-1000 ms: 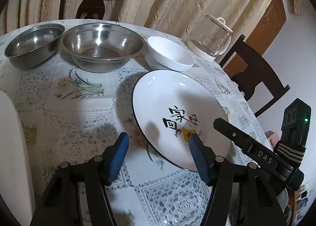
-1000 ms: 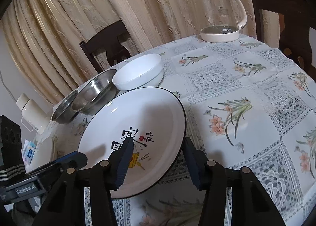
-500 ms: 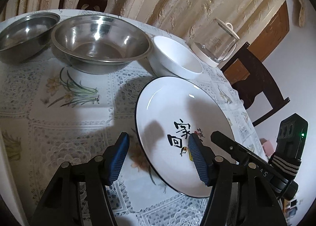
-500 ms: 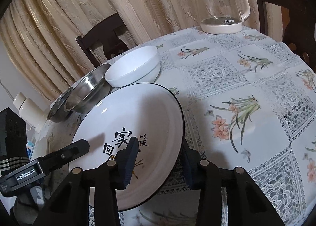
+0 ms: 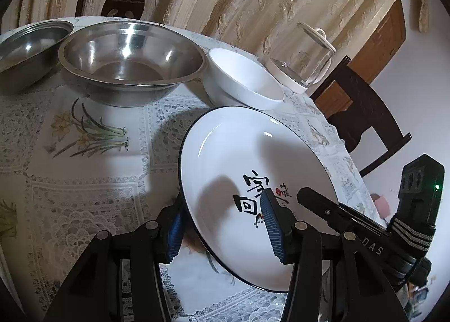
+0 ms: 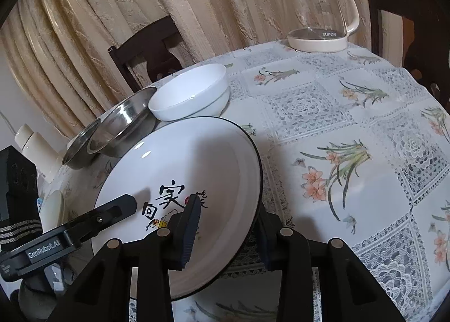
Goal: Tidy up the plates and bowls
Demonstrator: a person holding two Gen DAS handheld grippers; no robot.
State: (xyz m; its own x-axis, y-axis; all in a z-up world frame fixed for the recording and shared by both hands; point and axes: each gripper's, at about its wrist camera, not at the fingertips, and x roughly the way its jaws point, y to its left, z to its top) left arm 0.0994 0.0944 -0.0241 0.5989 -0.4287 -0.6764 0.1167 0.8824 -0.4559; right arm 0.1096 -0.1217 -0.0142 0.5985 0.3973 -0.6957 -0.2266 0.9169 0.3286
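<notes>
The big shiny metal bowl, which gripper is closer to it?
Left. The left gripper has its jaws around the plate rim on the side facing the big metal bowl. The right gripper is at the opposite rim, with the plate between it and the bowl.

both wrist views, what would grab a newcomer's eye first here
The big white plate with black calligraphy fills the foreground, both grippers straddling its near rim, left gripper and right gripper, jaws open. Behind it a white bowl and two steel bowls line the table's far side. A glass kettle stands at the back by the curtain.
</notes>
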